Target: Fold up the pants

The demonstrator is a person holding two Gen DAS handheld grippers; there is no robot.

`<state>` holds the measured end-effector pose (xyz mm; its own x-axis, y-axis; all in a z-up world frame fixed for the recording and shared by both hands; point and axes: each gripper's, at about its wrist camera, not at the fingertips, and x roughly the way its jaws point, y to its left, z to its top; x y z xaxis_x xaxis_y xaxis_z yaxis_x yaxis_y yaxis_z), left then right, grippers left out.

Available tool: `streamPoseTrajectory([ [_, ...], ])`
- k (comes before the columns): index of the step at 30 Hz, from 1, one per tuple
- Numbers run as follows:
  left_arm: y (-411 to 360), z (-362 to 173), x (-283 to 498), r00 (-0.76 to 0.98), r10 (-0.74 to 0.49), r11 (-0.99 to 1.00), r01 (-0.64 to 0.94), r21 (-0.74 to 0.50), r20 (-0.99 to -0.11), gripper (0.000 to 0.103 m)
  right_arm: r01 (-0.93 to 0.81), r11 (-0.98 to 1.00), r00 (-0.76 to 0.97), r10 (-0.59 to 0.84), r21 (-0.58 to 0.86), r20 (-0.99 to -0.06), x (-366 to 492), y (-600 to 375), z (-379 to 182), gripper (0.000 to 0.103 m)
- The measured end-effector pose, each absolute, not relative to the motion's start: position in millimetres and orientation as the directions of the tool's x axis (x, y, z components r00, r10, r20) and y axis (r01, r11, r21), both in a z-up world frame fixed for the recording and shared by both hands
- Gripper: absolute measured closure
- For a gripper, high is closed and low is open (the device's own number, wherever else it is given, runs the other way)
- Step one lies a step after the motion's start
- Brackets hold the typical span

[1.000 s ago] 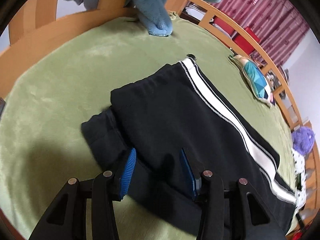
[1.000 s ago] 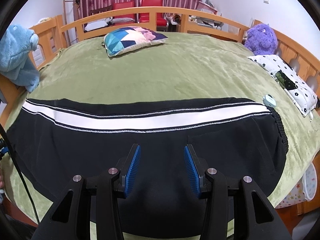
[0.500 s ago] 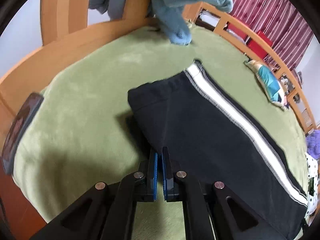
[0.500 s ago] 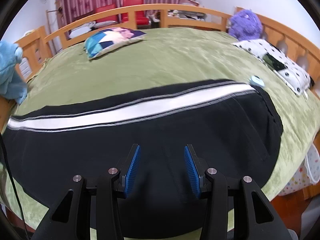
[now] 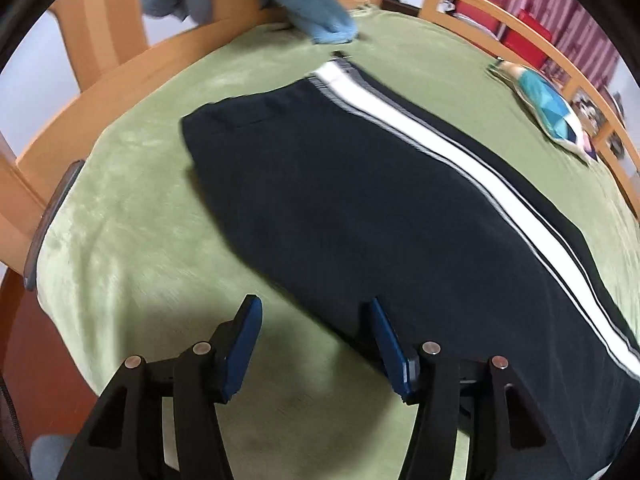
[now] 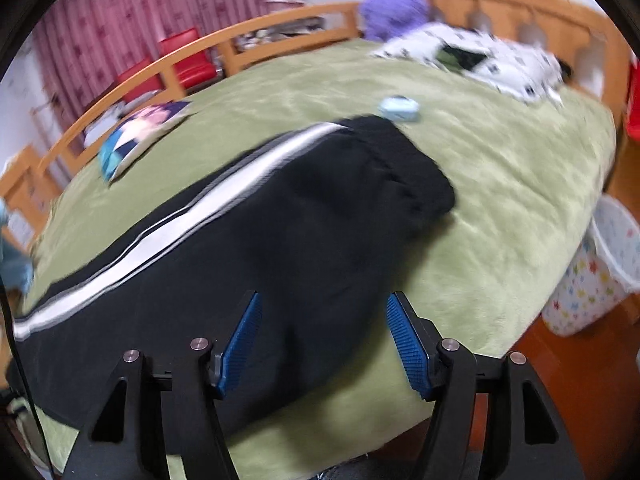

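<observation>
- Black track pants [image 5: 360, 208] with a white side stripe lie lengthwise along the green blanket's [image 5: 132, 216] near edge.
- Left gripper [image 5: 316, 320], spread and empty, hovers nearest the cuff end.
- Right gripper [image 6: 324, 320], also spread, is over the waistband end.

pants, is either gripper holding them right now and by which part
Nothing is held: left gripper and right gripper are both open above the pants.

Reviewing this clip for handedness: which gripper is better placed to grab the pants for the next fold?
Left, probably. The left gripper is open with the pants edge between its fingers. The right gripper, also open, is over the middle of the fabric, with no edge between its fingers.
</observation>
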<state>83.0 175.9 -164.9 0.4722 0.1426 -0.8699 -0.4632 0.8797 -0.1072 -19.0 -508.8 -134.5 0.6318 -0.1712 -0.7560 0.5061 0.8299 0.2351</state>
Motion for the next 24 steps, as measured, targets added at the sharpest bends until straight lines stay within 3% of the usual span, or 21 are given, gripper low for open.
streamPoseTrajectory([
  [5, 126, -151, 77, 0.492, 0.122, 0.909, -0.404, -0.102, -0.862, 0.047, 0.511, 0.773, 0.635, -0.043, 0.377, -0.772, 3, -562, -169, 0.036],
  [12, 81, -136, 86, 0.514, 0.08, 0.935, -0.335, -0.114, -0.854, 0.046, 0.528, 0.622, 0.704, 0.061, 0.578, -0.708, 54, -618, -192, 0.031],
  [13, 77, -136, 86, 0.51, 0.074, 0.938, -0.328, -0.115, -0.857, 0.046, 0.54, 0.615, 0.704, 0.044, 0.575, -0.709, 58, -618, -191, 0.035],
  [14, 75, -136, 86, 0.508, 0.07, 0.939, -0.324, -0.115, -0.859, 0.046, 0.557, 0.615, 0.702, 0.01, 0.558, -0.712, 62, -619, -188, 0.055],
  [17, 74, -134, 89, 0.499, 0.077, 0.939, -0.328, -0.105, -0.863, 0.046, 0.492, 0.696, 0.748, -0.03, 0.522, -0.664, 71, -611, -158, 0.069],
  [22, 80, -113, 87, 0.539, 0.081, 0.937, -0.328, -0.12, -0.838, 0.046, 0.35, 0.777, 0.879, -0.079, 0.524, -0.47, 58, -605, -64, 0.073],
  [24, 85, -109, 83, 0.559, 0.085, 0.935, -0.33, -0.127, -0.825, 0.045, 0.347, 0.808, 0.892, -0.128, 0.476, -0.433, 55, -613, -44, 0.071],
])
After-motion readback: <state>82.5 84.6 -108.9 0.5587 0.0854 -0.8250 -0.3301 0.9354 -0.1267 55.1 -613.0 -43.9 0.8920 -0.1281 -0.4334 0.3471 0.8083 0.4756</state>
